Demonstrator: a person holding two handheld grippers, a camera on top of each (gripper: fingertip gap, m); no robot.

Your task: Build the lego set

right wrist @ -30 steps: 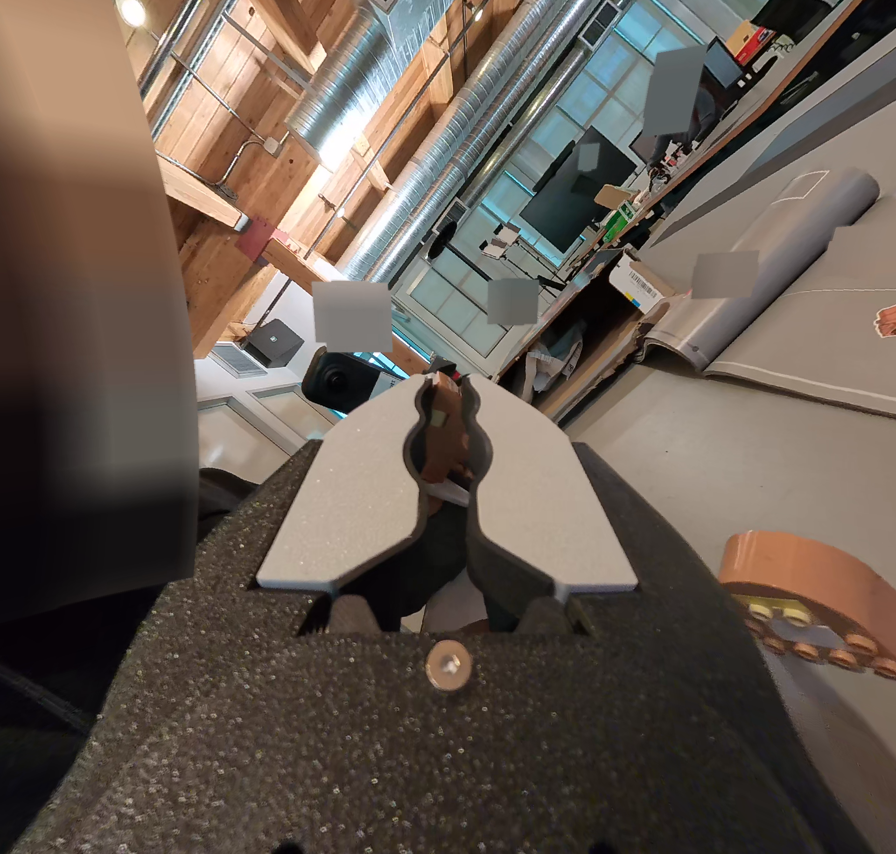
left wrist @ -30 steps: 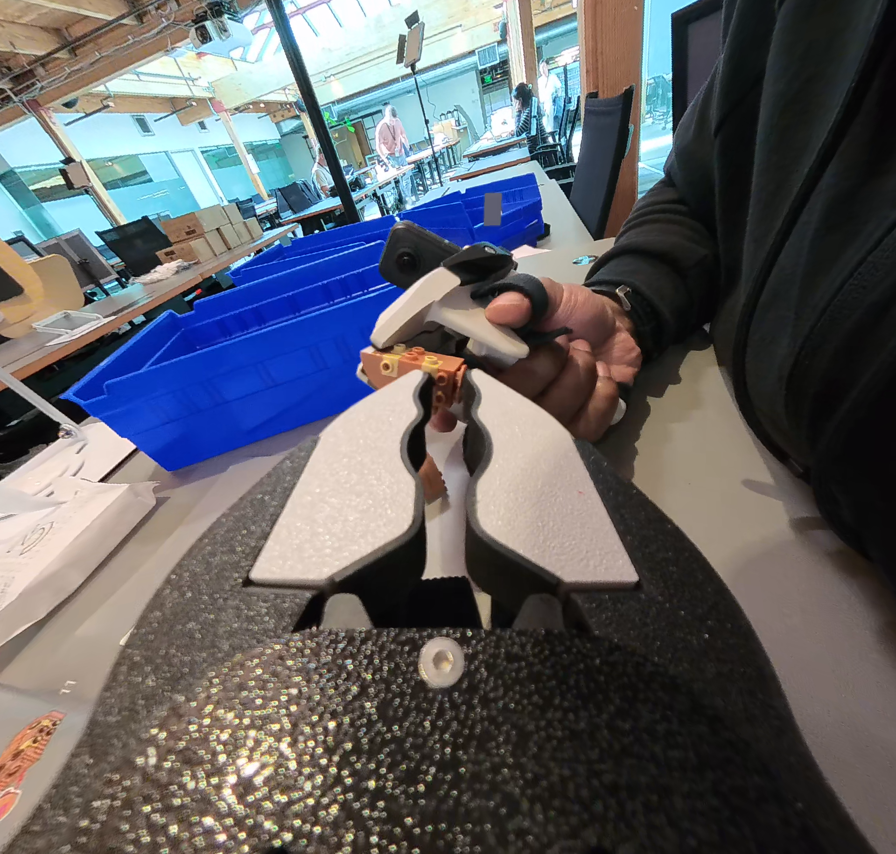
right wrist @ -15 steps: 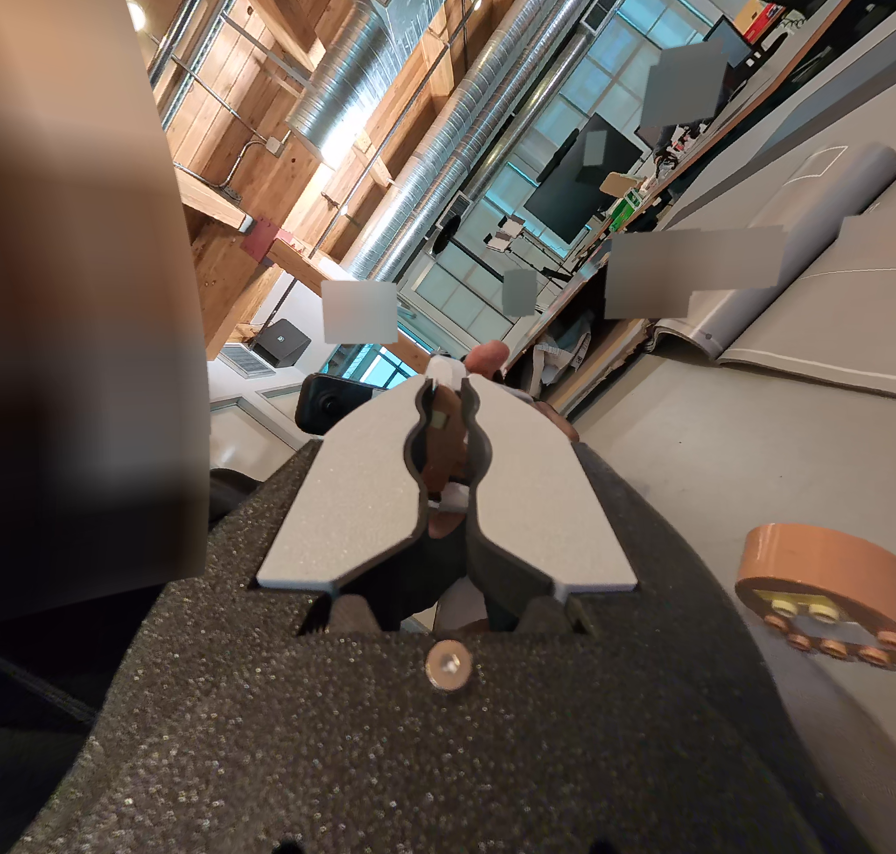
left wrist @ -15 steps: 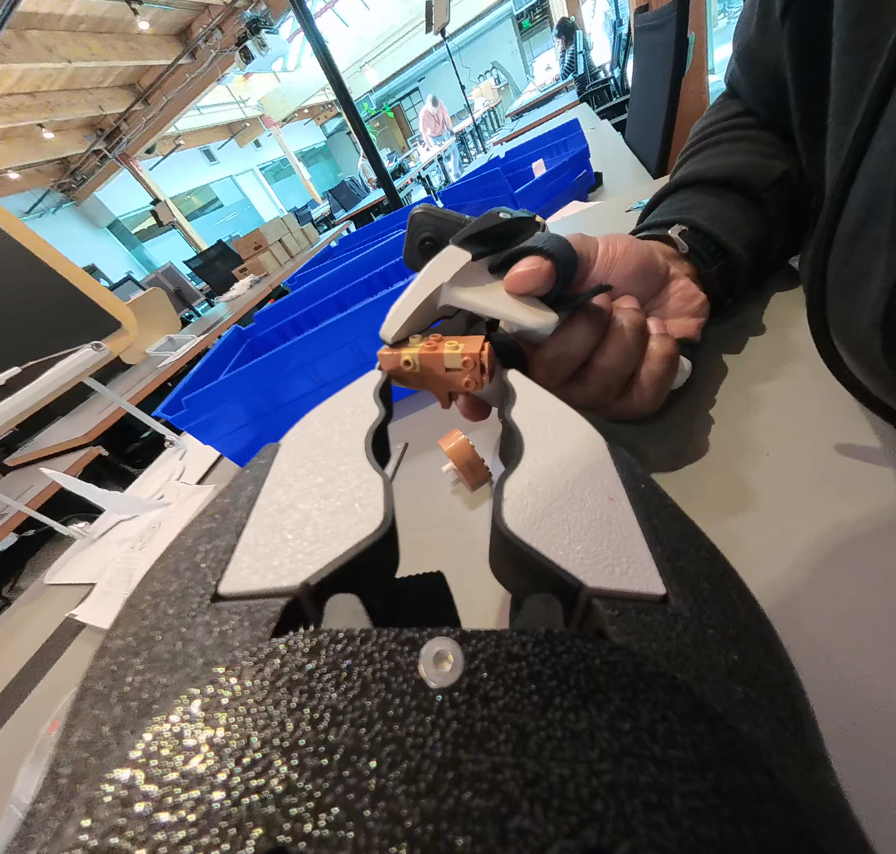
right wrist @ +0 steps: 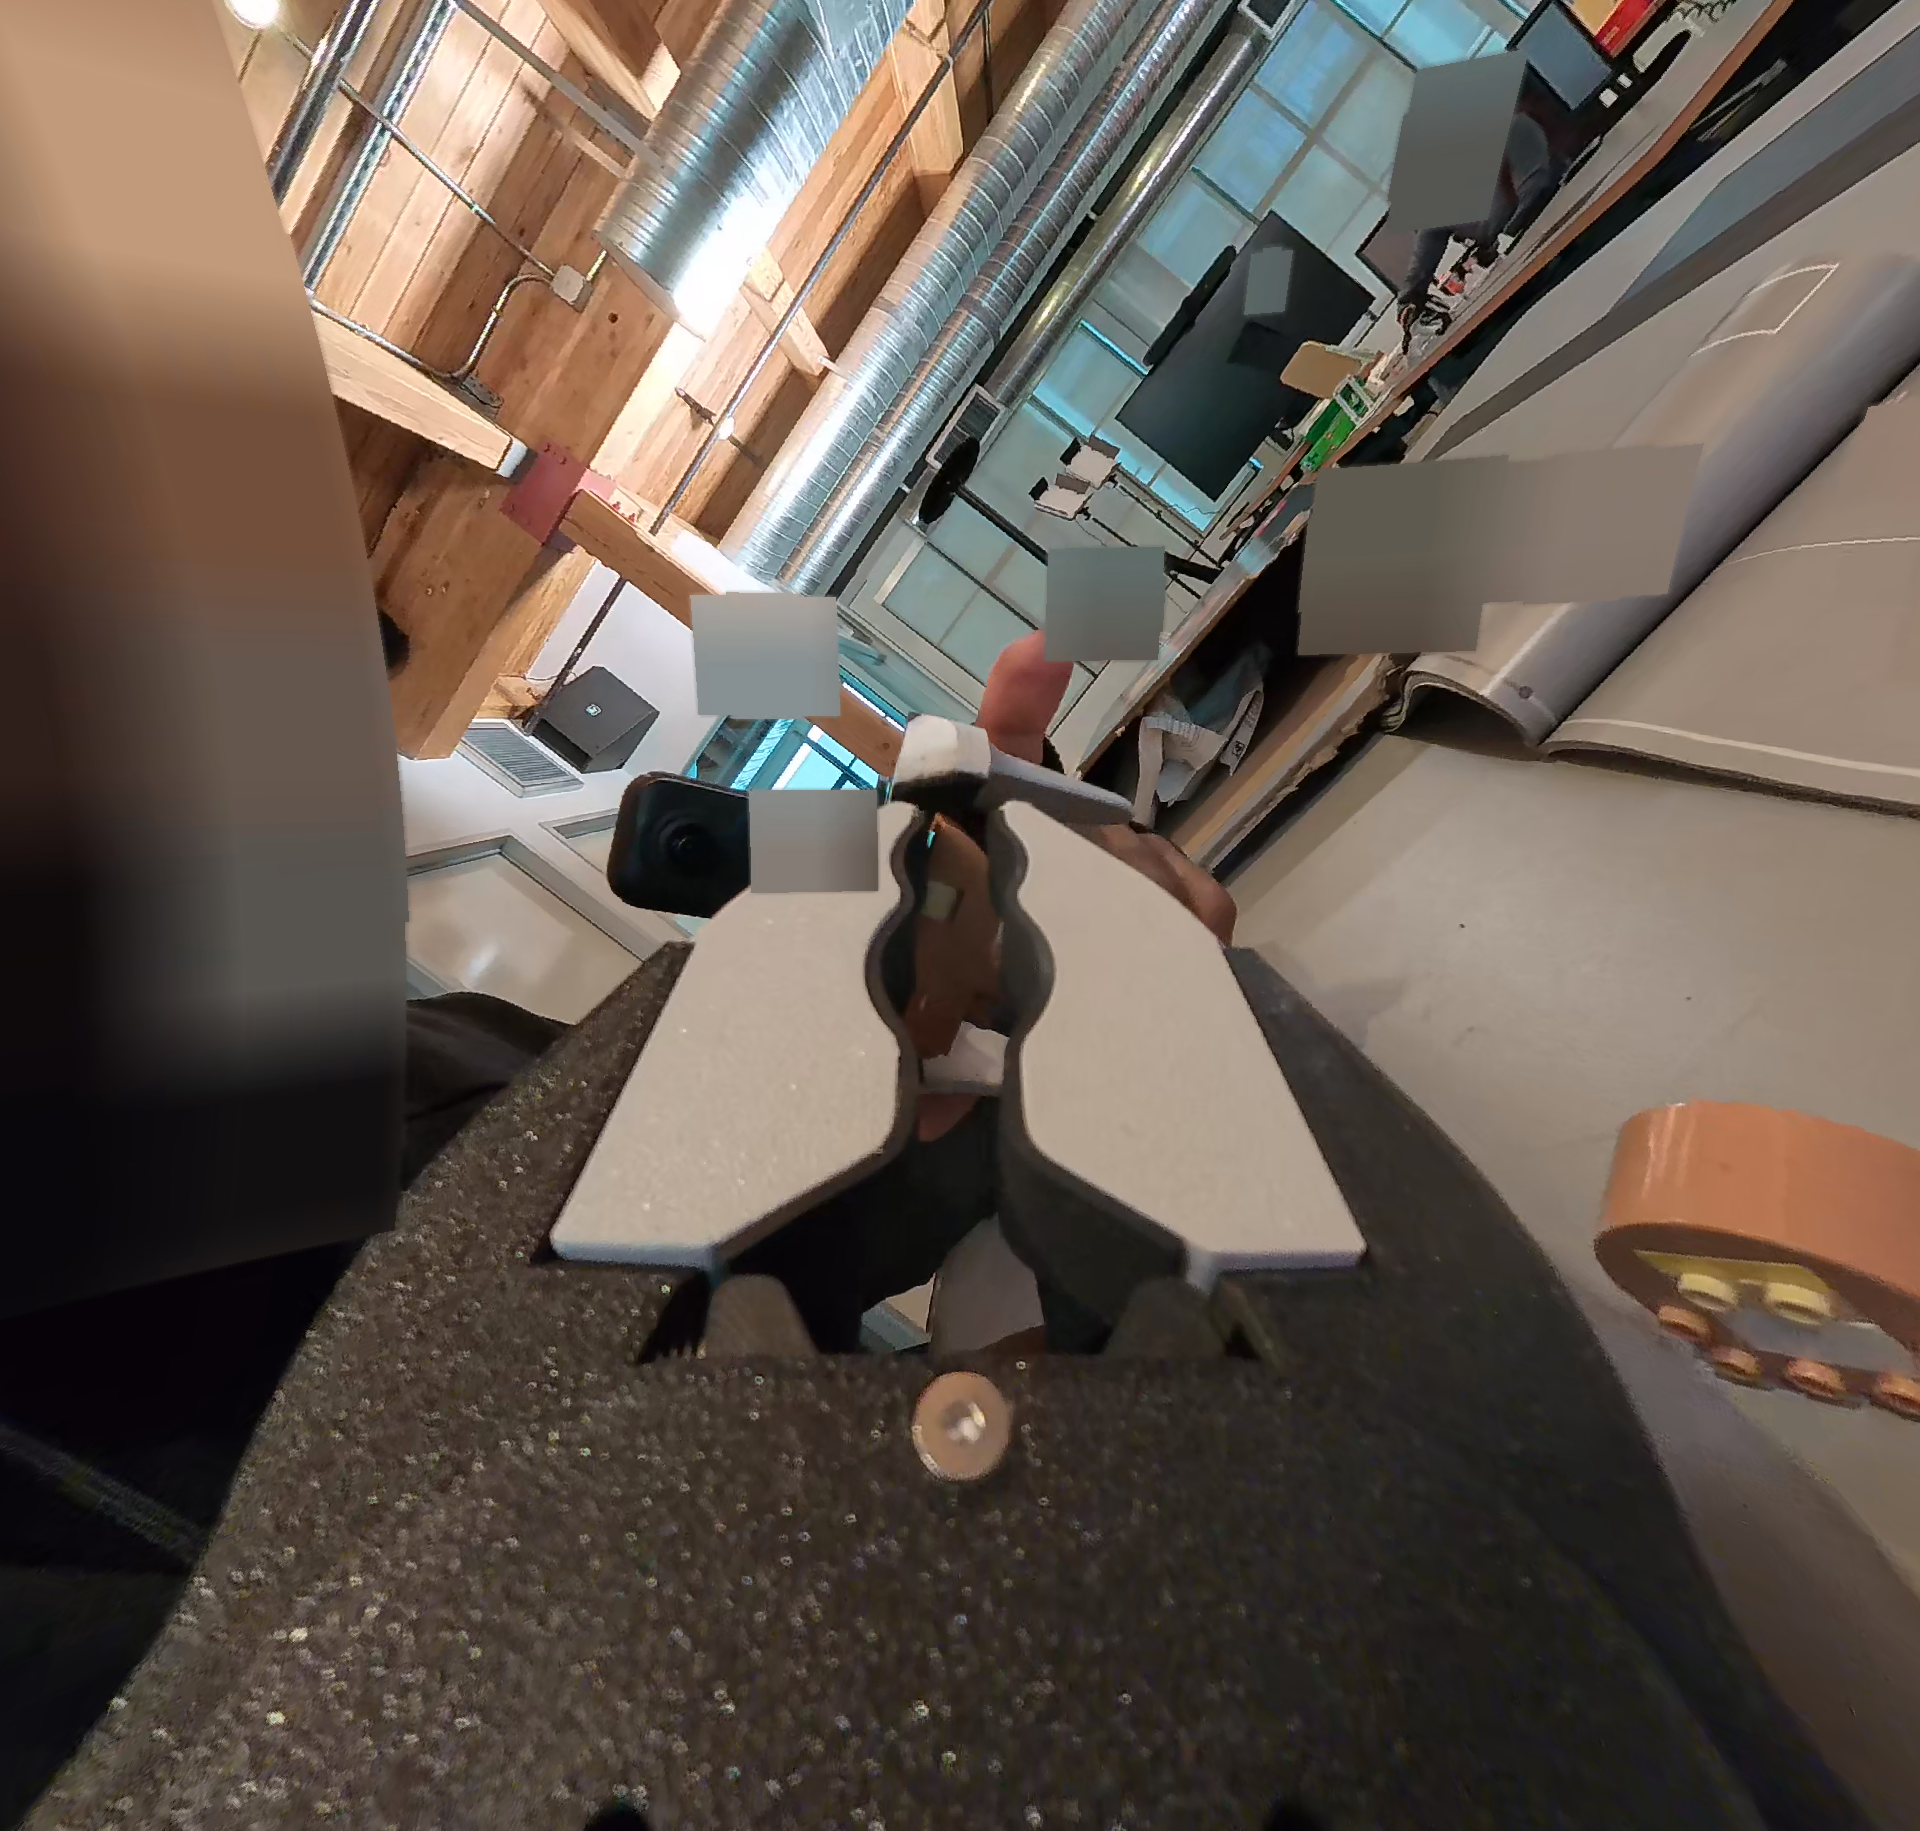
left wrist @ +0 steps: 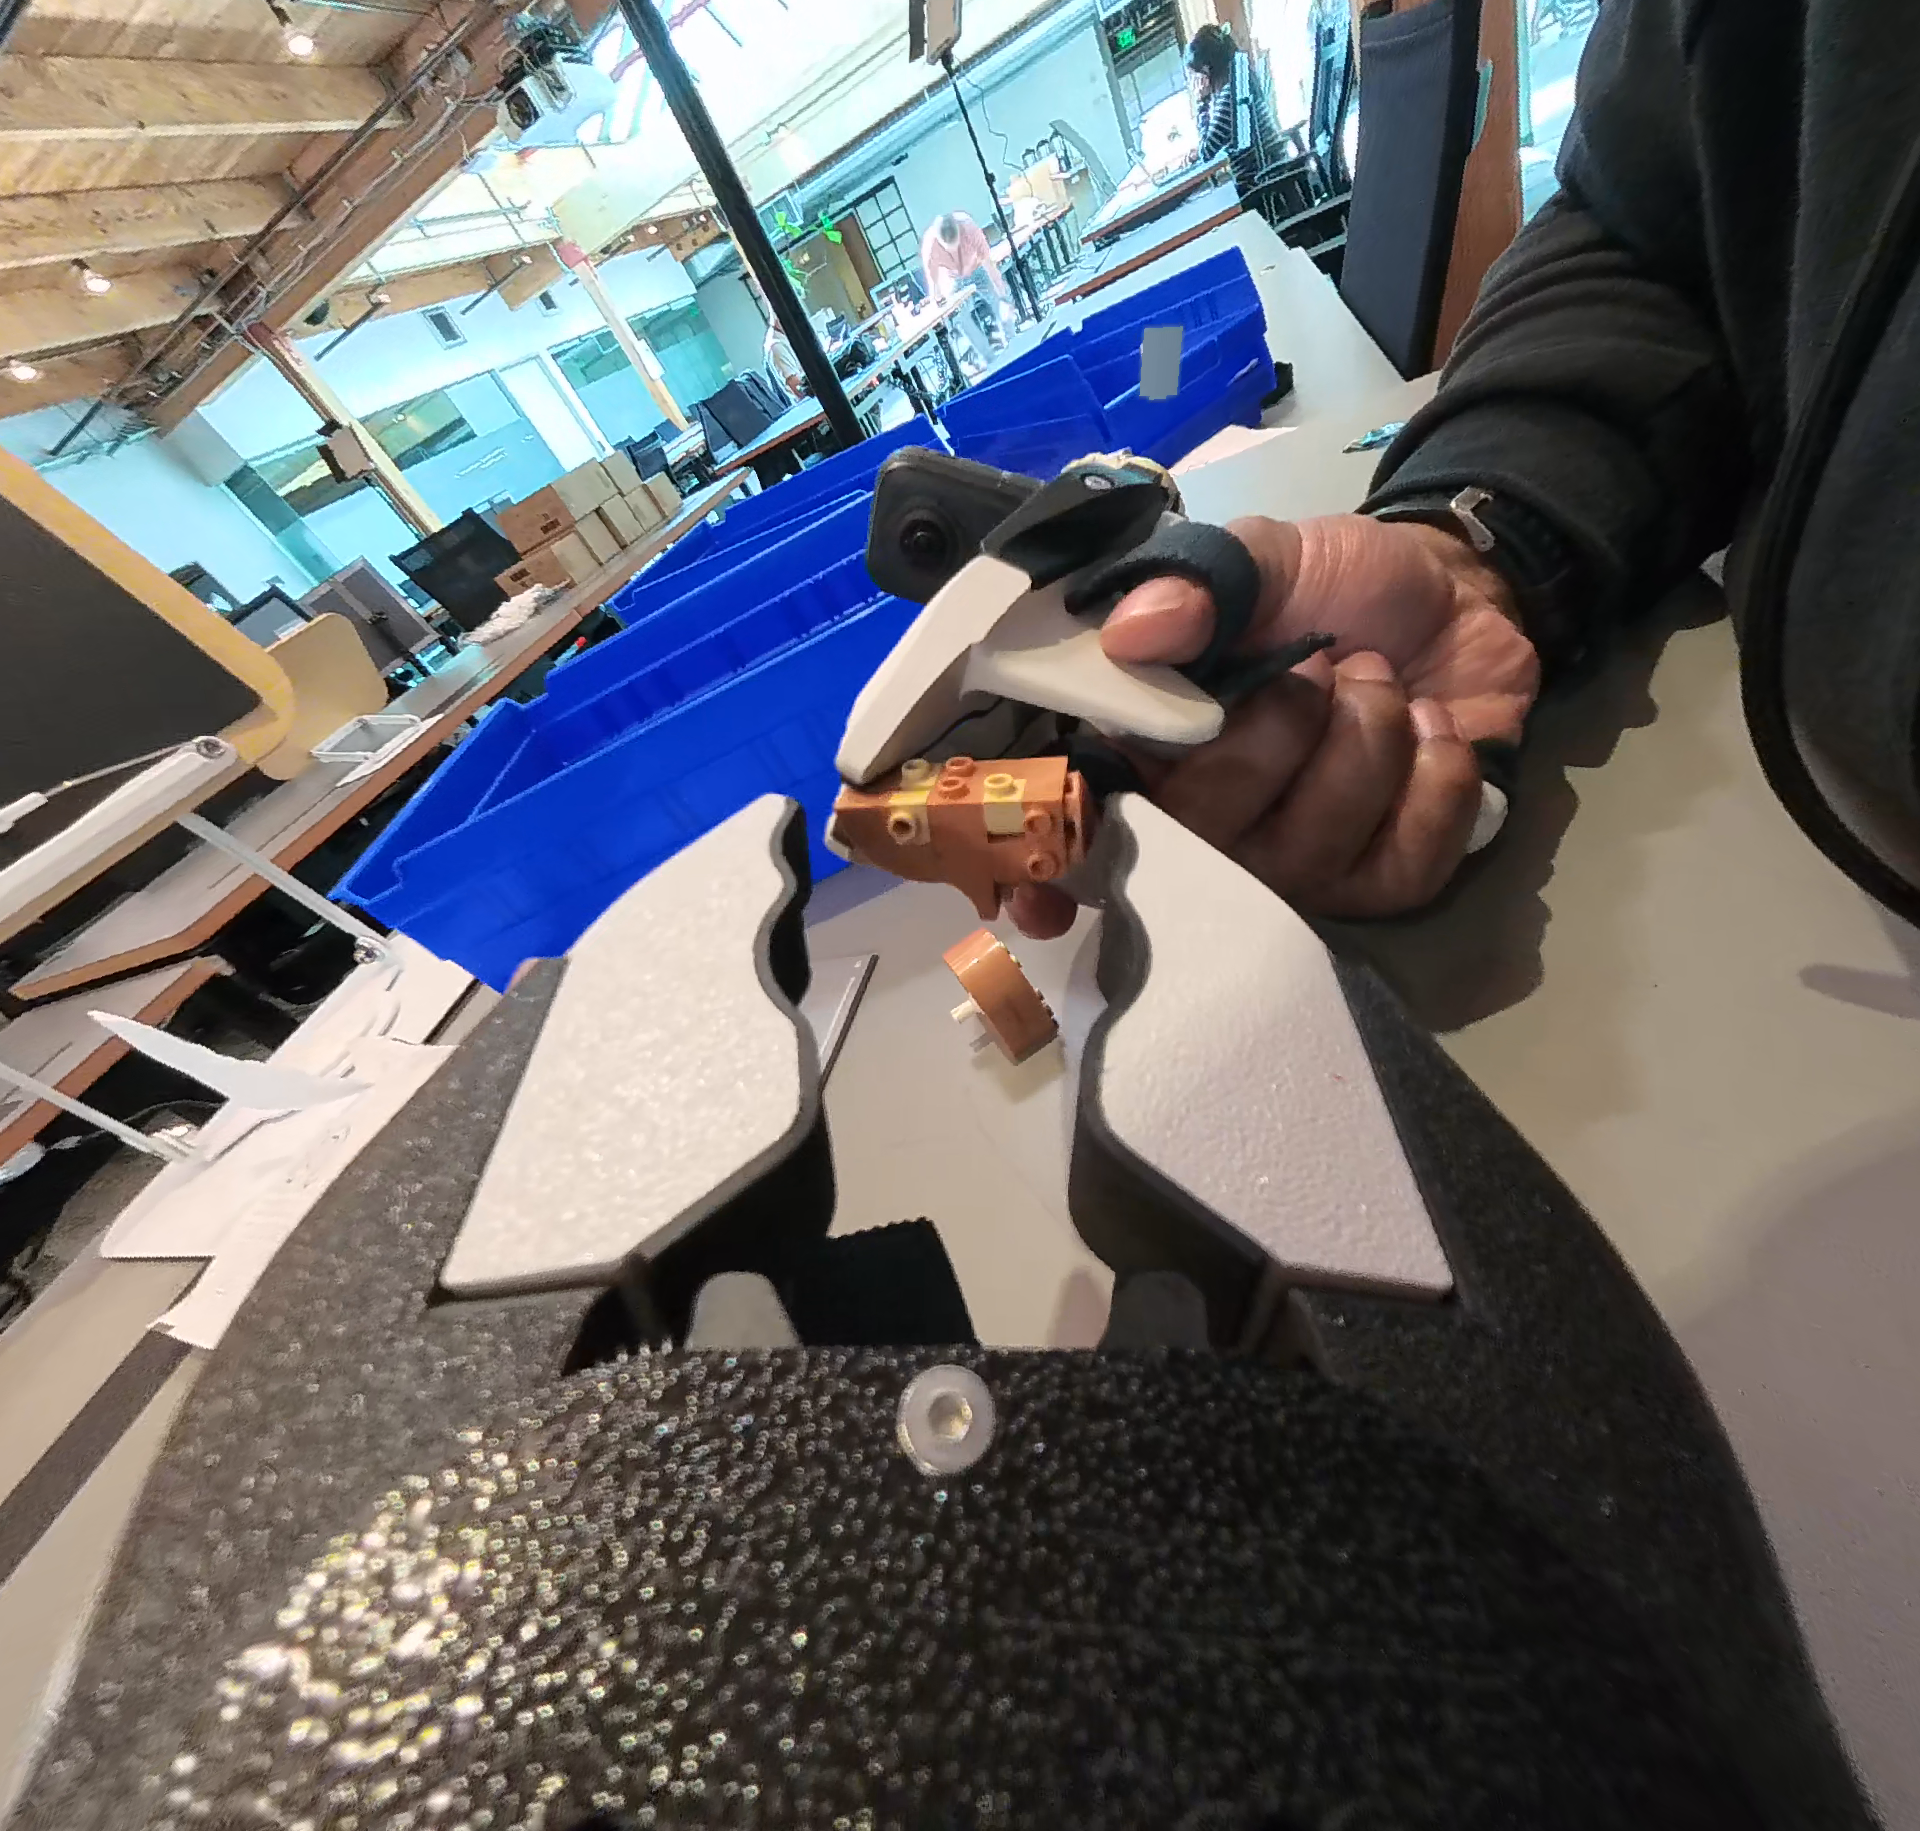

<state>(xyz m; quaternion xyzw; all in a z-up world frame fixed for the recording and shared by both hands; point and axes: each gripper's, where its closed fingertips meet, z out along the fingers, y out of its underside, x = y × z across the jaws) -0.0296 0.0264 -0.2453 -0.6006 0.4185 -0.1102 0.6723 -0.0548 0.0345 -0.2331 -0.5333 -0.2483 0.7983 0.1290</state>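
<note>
round brown piece [right wrist: 1787, 1262] cut by right edge | brick block [right wrist: 951, 940] mostly hidden between claw fingers

Both wrist cameras sit close, facing each other, apparently sharing the brick piece [left wrist: 961, 820].

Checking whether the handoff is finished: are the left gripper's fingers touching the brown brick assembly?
Apart. The left wrist view shows the left gripper wide open, with clear gaps beside the brown brick assembly.

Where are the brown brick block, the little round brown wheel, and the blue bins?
brown brick block [left wrist: 961, 815], left wrist view, studded side face.
round brown wheel [left wrist: 1003, 992], left wrist view, its rim.
blue bins [left wrist: 644, 773], left wrist view, nearest bin's front wall.
</note>
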